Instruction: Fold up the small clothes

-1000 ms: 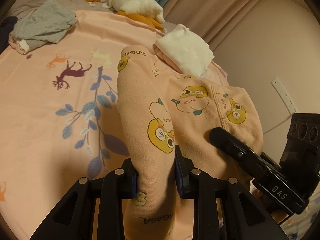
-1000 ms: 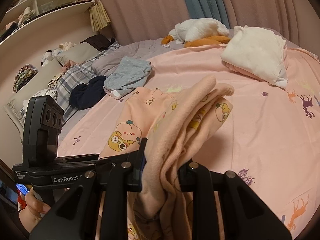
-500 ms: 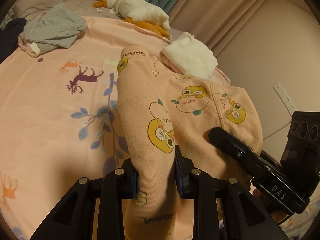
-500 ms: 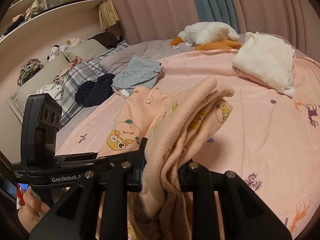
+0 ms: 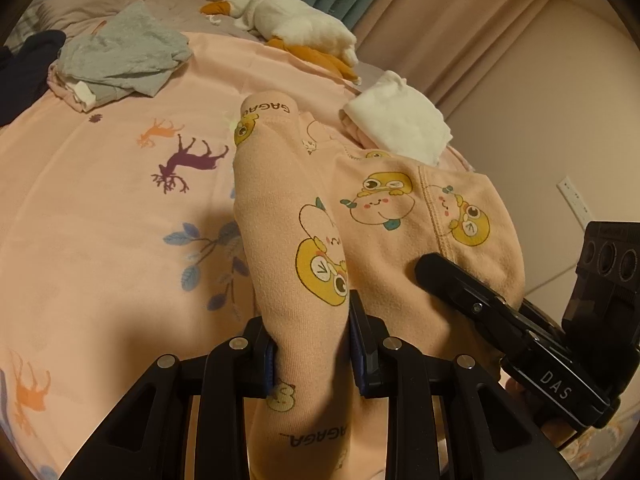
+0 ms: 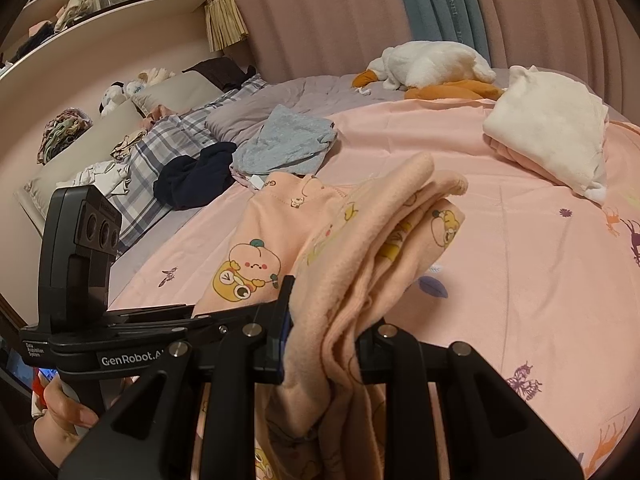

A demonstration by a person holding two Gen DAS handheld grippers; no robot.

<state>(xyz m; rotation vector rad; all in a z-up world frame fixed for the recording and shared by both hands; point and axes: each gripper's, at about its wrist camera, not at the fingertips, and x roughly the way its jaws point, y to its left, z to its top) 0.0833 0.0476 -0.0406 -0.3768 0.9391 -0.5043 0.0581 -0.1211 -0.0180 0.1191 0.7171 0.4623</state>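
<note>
Near edge of bed (image 5: pixel 100 240): peach printed garment (image 5: pixel 400 208) — soft, light, floppy fleece; left gripper (image 5: pixel 312 344) and right gripper (image 6: pixel 324 340) each clamp bunched edges — best hold there.

Bed (image 6: pixel 520 280) in pink sheet, pink curtains (image 6: pixel 320 12), wall shelves (image 6: pixel 120 4), warm dim light
</note>
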